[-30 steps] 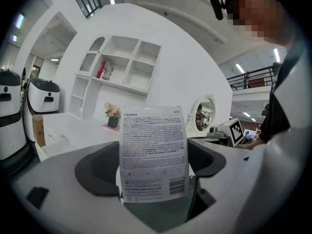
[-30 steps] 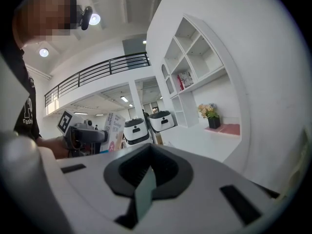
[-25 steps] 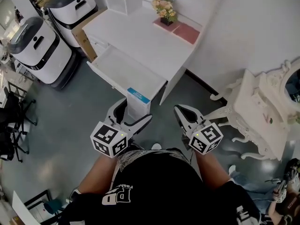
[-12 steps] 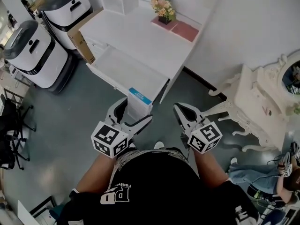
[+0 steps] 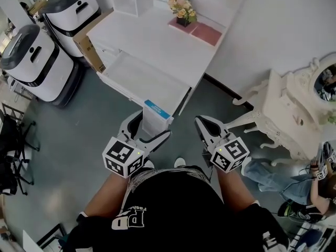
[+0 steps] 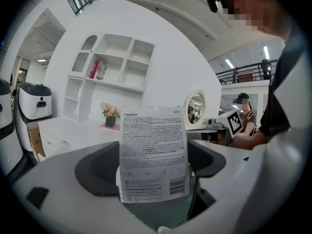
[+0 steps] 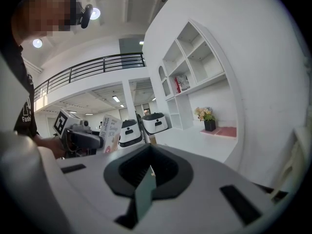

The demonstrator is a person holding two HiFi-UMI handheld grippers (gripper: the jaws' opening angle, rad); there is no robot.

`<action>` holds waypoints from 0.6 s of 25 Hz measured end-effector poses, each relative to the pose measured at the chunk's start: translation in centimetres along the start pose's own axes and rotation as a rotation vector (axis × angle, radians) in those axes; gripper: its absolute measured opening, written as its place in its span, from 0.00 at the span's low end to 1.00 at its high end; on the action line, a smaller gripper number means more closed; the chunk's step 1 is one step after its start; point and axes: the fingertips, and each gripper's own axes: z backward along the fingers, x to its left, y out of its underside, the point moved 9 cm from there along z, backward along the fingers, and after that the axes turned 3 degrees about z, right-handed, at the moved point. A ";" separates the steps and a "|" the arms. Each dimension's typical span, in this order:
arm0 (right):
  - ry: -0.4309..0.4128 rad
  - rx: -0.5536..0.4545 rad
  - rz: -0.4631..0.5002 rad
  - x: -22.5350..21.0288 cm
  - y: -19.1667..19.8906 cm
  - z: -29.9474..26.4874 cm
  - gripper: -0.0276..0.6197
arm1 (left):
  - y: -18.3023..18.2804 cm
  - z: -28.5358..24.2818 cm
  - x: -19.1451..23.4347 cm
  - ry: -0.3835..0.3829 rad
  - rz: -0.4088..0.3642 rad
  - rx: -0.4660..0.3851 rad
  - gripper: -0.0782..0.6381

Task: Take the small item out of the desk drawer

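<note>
Standing back from the white desk (image 5: 157, 38), well apart from its open drawer (image 5: 139, 77). Holds both forearms bent and close to the black shirt (image 5: 173, 203), side by side in front of the body, each pointing forward toward the desk. Clamps the left gripper (image 5: 150, 129) on a small printed packet (image 5: 156, 115), pinched at its lower part between the dark pads (image 6: 97, 167), upright, with the printed back and barcode facing that gripper's camera. Carries the packet in the air, outside the drawer, overlapping the drawer's near corner in the head view. Shows the right gripper (image 5: 203, 126) with jaws drawn together and nothing between them, level with the left one and apart from it, marker cube (image 5: 229, 154) toward the body. Catches, in the right gripper view, the packet rising out of the left gripper off to the left. Beyond: a flower pot (image 5: 182, 12) beside a pink mat (image 5: 203, 34) at the desk's far edge, two white units with dark lids (image 5: 37, 56) on the floor to the left, an ornate white dressing table (image 5: 294, 119) to the right
</note>
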 end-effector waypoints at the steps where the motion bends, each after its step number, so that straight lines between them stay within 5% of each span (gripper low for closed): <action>1: 0.002 0.001 0.001 0.1 0.0 0.0 0.05 | -0.1 0.0 0.0 0.003 -0.002 -0.001 0.70; 15: 0.003 0.014 0.015 0.6 0.2 -0.7 0.05 | -0.4 -0.1 0.5 0.019 -0.016 -0.009 0.70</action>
